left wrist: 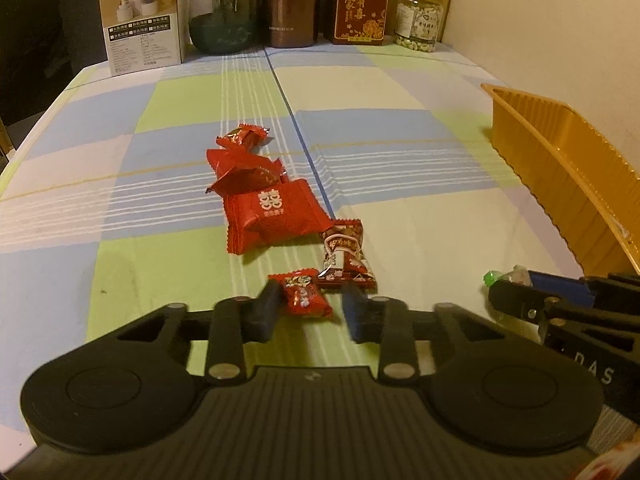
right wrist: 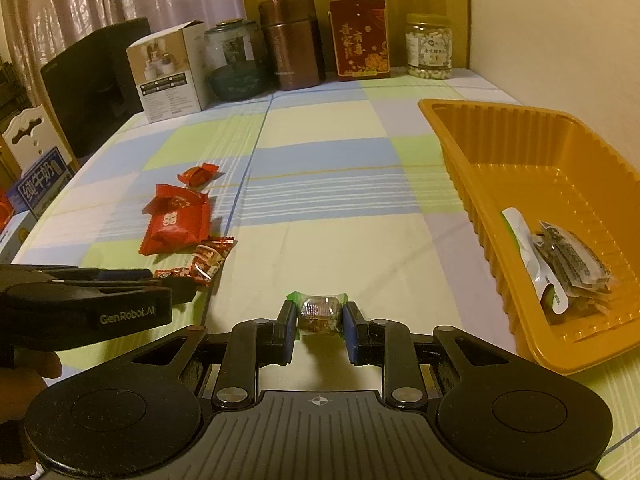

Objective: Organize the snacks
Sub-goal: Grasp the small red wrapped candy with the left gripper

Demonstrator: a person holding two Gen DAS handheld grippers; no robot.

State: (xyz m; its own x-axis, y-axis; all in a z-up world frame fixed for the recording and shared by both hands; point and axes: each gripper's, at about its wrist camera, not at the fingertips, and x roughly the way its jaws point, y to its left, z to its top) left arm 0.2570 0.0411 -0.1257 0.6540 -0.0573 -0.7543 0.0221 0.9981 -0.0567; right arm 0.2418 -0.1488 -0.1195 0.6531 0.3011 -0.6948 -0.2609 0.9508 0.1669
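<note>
A row of red snack packets lies mid-table: a small red candy (left wrist: 305,293) nearest, a red-and-white candy (left wrist: 346,258), a large red packet (left wrist: 272,214) and two smaller red ones behind (left wrist: 244,138). My left gripper (left wrist: 310,306) is open, its fingers on either side of the small red candy. My right gripper (right wrist: 319,314) is shut on a brown candy in a clear wrapper with green ends (right wrist: 319,312), low over the table. The orange tray (right wrist: 472,152) stands to the right and holds dark and white snack packets (right wrist: 568,264).
Along the back wall stand a white box (left wrist: 140,20), a glass jar (left wrist: 222,12), a brown canister (left wrist: 290,8), a red box (left wrist: 362,4) and a jar of nuts (left wrist: 418,20). A dark chair (left wrist: 40,40) is at the left. The right gripper's fingers (left wrist: 520,296) show beside my left gripper.
</note>
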